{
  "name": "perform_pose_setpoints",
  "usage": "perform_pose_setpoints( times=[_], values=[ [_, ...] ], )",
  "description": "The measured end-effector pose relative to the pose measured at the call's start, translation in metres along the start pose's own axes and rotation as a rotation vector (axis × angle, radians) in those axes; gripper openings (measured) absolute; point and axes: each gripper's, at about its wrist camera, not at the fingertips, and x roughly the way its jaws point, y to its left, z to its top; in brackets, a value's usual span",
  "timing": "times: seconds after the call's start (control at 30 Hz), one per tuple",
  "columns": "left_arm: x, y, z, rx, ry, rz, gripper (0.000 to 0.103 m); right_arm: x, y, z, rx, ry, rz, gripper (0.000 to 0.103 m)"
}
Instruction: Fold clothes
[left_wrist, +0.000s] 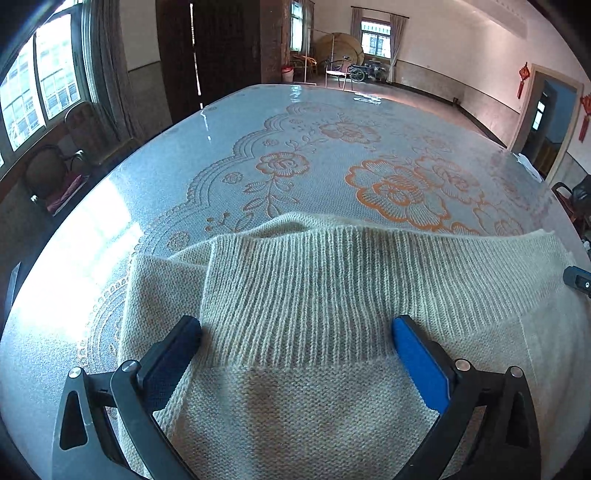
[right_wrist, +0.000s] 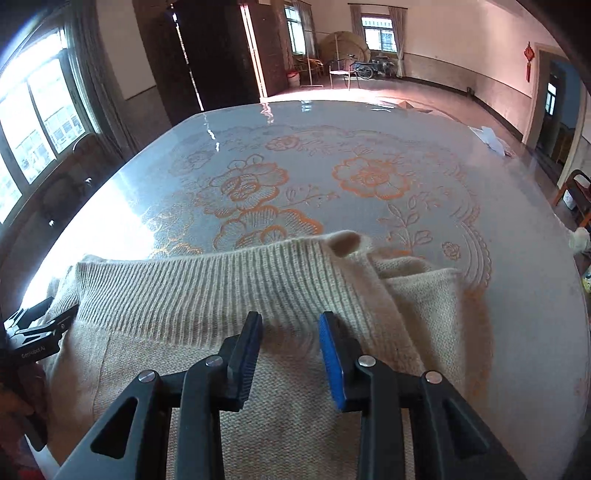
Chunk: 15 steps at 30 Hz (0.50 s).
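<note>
A cream knitted sweater (left_wrist: 303, 295) lies on the surface (left_wrist: 332, 122), which has a glossy cover patterned with orange flowers. Its ribbed band runs across the garment, folded over the plain knit. The left gripper (left_wrist: 295, 332) hovers over the band with its jaws spread wide and nothing pinched between them. The right gripper (right_wrist: 290, 325) hangs over the band's other end, jaws narrowly apart, the knit beneath them but not clamped. Beside it a folded sleeve (right_wrist: 417, 280) rests on the surface.
</note>
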Motion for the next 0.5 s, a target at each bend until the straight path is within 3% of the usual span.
perform_pose_setpoints(
  times=[0.07,0.2,0.33,0.43,0.5],
  values=[
    [-0.001,0.0,0.0,-0.001,0.002,0.001,0.103,-0.014,0.005,0.001,-0.003,-0.04,-0.001,0.033],
    [-0.016,-0.001,0.005,-0.027,0.014,0.041,0.103,-0.032,0.035,-0.01,-0.083,-0.056,0.081,0.033],
    [-0.041,-0.014,0.011,-0.078,-0.019,-0.045,0.103,-0.032,0.061,-0.027,-0.156,-0.027,0.129,0.033],
    [-0.033,-0.044,0.002,0.084,-0.009,-0.024,0.103,-0.016,0.071,-0.034,-0.183,0.028,0.14,0.033],
    [-0.026,-0.038,-0.004,0.1,-0.02,-0.027,0.103,-0.009,0.067,-0.037,-0.192,0.031,0.146,0.033]
  ],
)
